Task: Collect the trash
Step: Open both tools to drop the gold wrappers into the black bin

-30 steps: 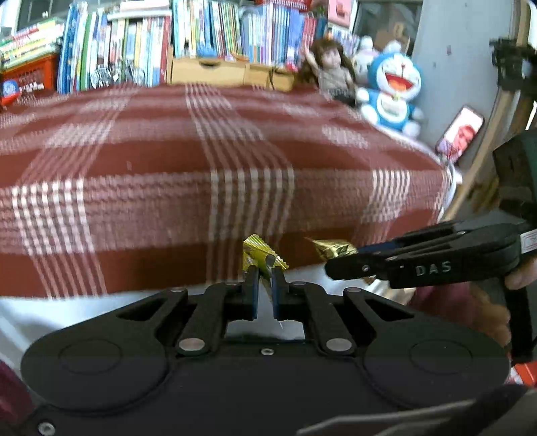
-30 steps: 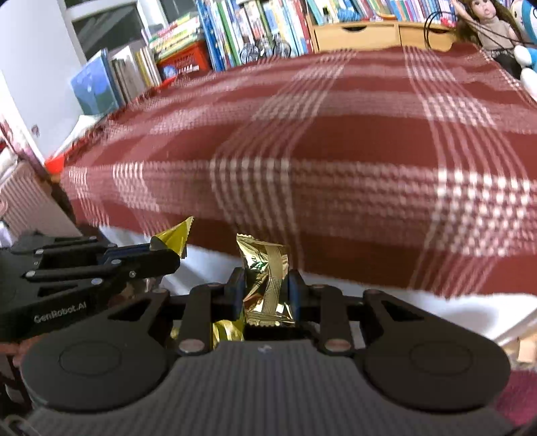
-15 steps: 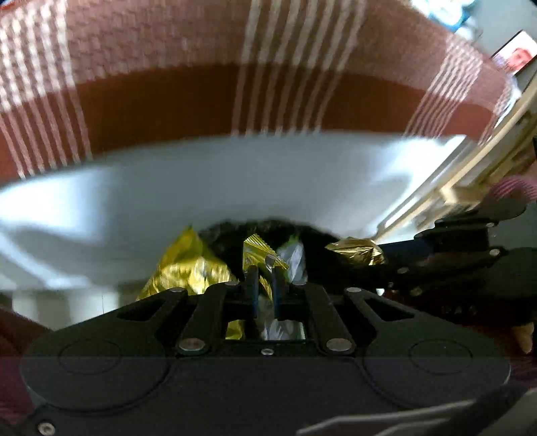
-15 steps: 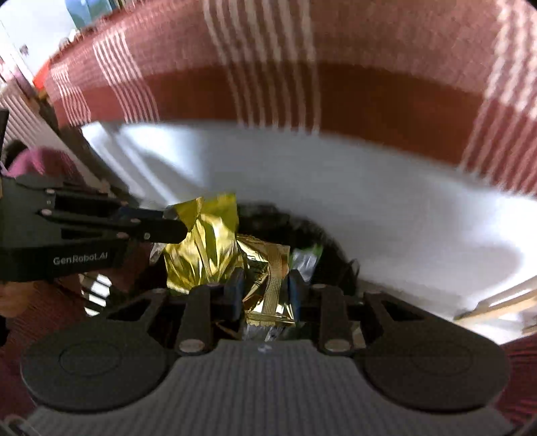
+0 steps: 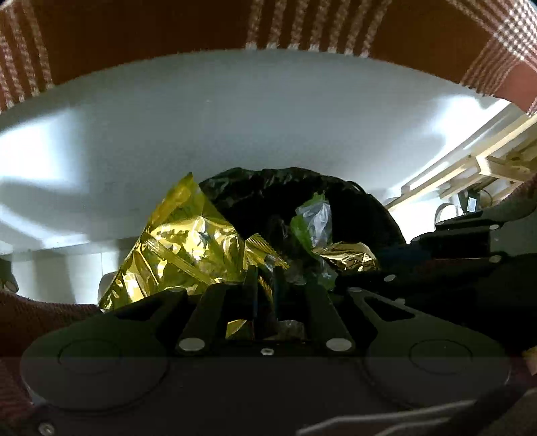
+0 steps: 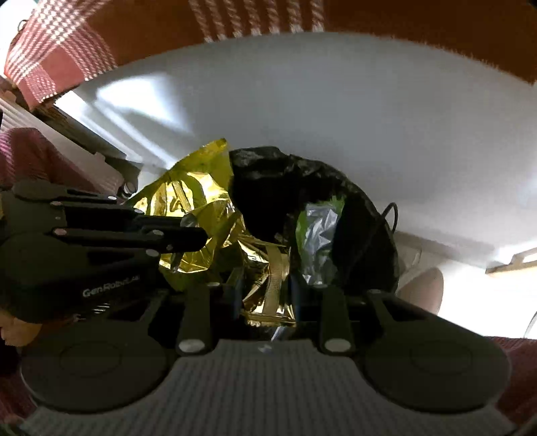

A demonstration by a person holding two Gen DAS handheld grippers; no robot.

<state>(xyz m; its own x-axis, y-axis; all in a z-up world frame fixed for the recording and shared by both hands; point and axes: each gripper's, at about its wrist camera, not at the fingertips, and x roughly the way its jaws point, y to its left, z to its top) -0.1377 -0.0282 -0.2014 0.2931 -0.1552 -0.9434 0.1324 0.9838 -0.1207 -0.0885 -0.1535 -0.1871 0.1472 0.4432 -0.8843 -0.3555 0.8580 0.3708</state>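
A crumpled gold wrapper (image 6: 268, 288) sits pinched between the right gripper (image 6: 265, 285) pads, just above the black trash bag (image 6: 288, 187) ahead, seemingly poised for dropping. The left gripper (image 5: 265, 285), nearly shut, nips another gold wrapper (image 5: 261, 255). Beyond: white sheet (image 5: 235, 117), red plaid blanket (image 5: 134, 26).

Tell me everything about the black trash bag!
The black trash bag looks like thin, crinkly, shiny plastic, bunched around a round open mouth. It sits low in front of a white sheet. Inside lie a green-and-silver wrapper and gold foil. A big gold foil bag leans at its rim. Both grippers hover at the opening holding gold wrappers.
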